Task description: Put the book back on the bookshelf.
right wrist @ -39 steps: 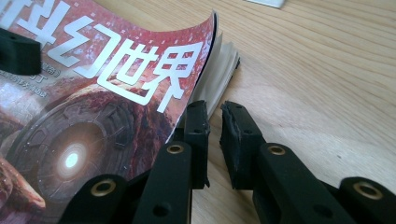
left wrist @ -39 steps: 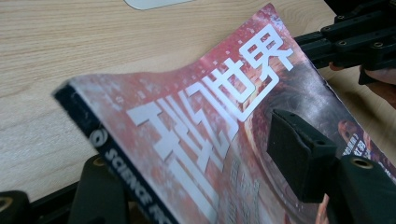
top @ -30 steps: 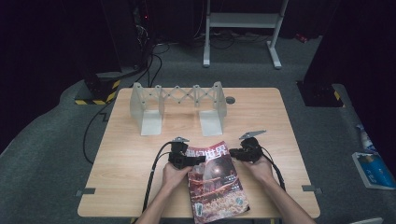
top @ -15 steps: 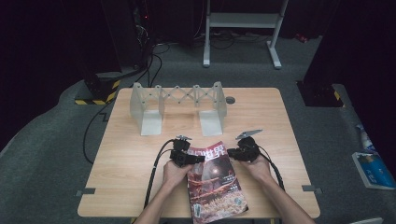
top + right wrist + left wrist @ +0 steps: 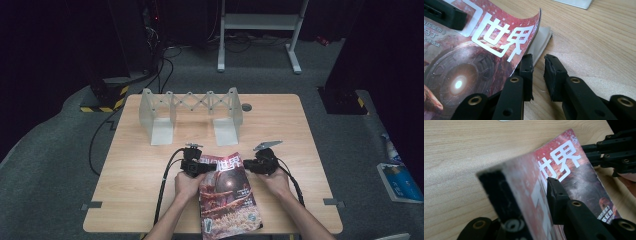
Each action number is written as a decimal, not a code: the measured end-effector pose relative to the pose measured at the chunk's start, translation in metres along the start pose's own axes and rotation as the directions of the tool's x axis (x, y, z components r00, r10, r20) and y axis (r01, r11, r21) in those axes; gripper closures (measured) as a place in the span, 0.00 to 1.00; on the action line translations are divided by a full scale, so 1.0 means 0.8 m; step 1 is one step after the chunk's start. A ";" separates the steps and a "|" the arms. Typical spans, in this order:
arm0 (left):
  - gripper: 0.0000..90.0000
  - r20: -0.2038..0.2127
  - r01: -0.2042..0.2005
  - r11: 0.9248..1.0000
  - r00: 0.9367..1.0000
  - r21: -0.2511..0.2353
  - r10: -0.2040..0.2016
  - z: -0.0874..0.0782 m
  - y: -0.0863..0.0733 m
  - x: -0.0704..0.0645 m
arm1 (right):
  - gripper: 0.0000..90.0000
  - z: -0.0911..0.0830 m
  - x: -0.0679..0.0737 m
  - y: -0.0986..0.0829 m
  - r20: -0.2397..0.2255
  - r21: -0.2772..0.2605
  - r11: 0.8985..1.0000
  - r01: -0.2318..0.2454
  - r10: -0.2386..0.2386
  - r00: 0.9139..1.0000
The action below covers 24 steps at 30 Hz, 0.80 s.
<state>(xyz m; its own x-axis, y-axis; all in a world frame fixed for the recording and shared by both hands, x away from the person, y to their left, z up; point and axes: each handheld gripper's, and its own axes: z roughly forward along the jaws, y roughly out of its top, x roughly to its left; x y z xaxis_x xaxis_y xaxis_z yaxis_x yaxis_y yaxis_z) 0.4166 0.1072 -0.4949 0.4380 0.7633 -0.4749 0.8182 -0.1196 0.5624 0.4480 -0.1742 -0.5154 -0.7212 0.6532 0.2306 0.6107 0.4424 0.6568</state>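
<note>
Glossy red-brown paper covers the magazine (image 5: pixel 227 195), which lies at the near middle of the wooden table (image 5: pixel 140 175), its lower edge reaching the table's near rim. White block characters run across its top, above a dim round metal shape with a bright centre. In the right gripper view the top corner curls upward, showing pale inner pages beneath.

The left gripper (image 5: pixel 206 166) pinches the magazine's upper left corner; in its own view one matte black jaw lies on the cover while the other is blurred, close behind the lifted edge. The right gripper (image 5: pixel 246 166) sits at the upper right corner with its jaws a narrow gap apart, one tucked under the curled edge, the other on bare wood; they clamp nothing.

Both hands are partly cut off at the bottom. Farther back stands a grey folding rack (image 5: pixel 190 112) with a zigzag lattice, and a small dark disc (image 5: pixel 246 106) too small to identify.
</note>
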 end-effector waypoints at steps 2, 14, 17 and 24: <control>0.89 0.007 -0.006 1.000 1.000 -0.008 0.006 -0.004 0.000 -0.002 | 0.83 -0.001 0.000 0.000 -0.003 0.003 1.000 -0.003 0.003 1.000; 0.94 0.046 -0.090 0.994 0.995 -0.057 0.092 -0.033 0.016 -0.029 | 0.71 -0.022 0.002 -0.004 0.040 -0.034 0.999 0.005 -0.003 0.999; 0.94 0.063 -0.109 0.992 0.992 -0.067 0.113 -0.038 0.019 -0.037 | 0.69 -0.029 0.000 -0.009 0.043 -0.044 0.999 -0.007 0.009 0.999; 0.94 0.095 -0.144 0.986 0.984 -0.079 0.151 -0.045 0.025 -0.049 | 0.61 -0.044 -0.010 -0.023 0.117 -0.073 0.997 -0.004 0.012 0.993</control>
<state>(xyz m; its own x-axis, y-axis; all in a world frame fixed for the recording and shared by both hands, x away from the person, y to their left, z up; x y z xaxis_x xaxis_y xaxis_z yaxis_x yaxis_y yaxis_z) 0.4023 0.0982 -0.4407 0.5899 0.6727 -0.4467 0.7146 -0.1773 0.6767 0.4310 -0.2092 -0.5043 -0.6702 0.7262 0.1530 0.5878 0.3936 0.7068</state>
